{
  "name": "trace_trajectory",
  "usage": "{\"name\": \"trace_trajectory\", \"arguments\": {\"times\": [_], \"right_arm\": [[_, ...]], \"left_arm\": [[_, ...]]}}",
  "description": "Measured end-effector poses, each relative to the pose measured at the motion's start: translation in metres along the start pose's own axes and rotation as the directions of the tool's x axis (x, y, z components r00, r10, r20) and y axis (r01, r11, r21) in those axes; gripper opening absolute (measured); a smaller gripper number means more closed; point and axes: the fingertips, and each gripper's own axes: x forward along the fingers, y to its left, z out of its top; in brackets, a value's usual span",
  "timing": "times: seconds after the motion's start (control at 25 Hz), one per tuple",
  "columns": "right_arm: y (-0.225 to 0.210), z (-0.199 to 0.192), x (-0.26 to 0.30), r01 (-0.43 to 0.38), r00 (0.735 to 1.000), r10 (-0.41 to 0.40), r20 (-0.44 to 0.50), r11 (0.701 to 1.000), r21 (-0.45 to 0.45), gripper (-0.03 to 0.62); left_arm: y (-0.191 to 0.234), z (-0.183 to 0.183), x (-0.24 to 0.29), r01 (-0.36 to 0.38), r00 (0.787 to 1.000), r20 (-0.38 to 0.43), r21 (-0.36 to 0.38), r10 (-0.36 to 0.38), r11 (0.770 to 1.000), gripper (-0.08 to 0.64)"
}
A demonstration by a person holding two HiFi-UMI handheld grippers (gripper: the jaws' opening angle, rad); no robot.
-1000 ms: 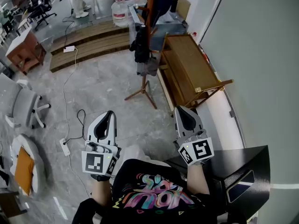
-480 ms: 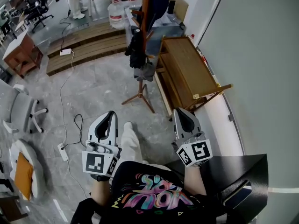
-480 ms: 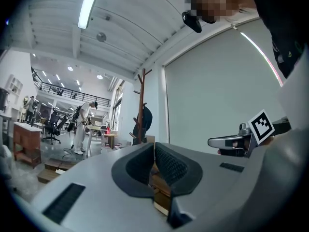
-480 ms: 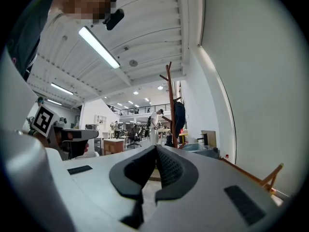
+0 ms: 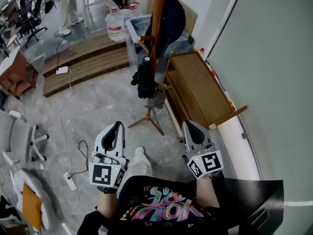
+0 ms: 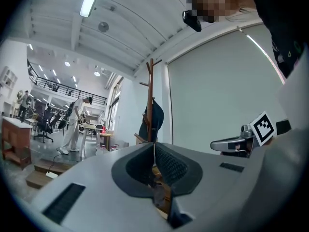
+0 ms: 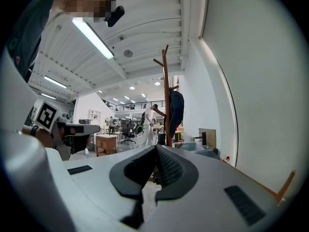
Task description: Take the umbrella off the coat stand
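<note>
Left gripper, right gripper: both your tools have jaws closed together, nothing held. Umbrella: black, folded, hanging on the coat stand, well ahead. Step: approach, probably. Next: close in, open one gripper.

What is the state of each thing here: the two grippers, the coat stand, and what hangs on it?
Left gripper: shut, empty.
Right gripper: shut, empty.
Brown wooden coat stand: upright on the floor.
Black folded umbrella: hanging on the stand, untouched.
Dark blue garment: hanging higher on the stand.
</note>
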Motion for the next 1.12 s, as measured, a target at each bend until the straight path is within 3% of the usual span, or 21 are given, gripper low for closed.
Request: {"name": "trace_trajectory", "arguments": {"times": [0.36,0.48,0.68,0.8,1.0,1.12], "right_arm": [[-0.022,0.022,0.118,0.068,0.998,-0.068,0.007,0.998,-0.016,0.015],[-0.026,0.027,0.139,0.087,0.996,-0.086,0.014,0.996,-0.022,0.015],[-0.032,0.027,0.155,0.106,0.994,-0.106,0.004,0.994,-0.006,0.015],[-0.039,0.024,0.158,0.105,0.994,-0.105,-0.002,0.994,-0.003,0.015],[-0.057,0.022,0.161,0.088,0.996,-0.088,-0.021,0.996,0.018,0.015],[-0.068,0.026,0.161,0.071,0.997,-0.071,-0.020,0.997,0.011,0.015]], "left_arm": [[0.091,0.020,0.100,0.042,0.999,0.030,-0.027,-0.041,0.999,0.030],[0.108,0.011,0.116,0.078,0.997,0.000,0.004,-0.078,0.997,0.029],[0.120,0.006,0.132,0.088,0.995,-0.054,0.002,-0.087,0.996,0.030],[0.121,0.009,0.139,0.075,0.997,-0.009,-0.026,-0.075,0.997,0.029],[0.121,0.002,0.147,0.043,0.998,-0.037,-0.002,-0.044,0.999,0.031],[0.117,0.009,0.153,0.019,1.000,-0.013,-0.013,-0.019,1.000,0.031]]}}
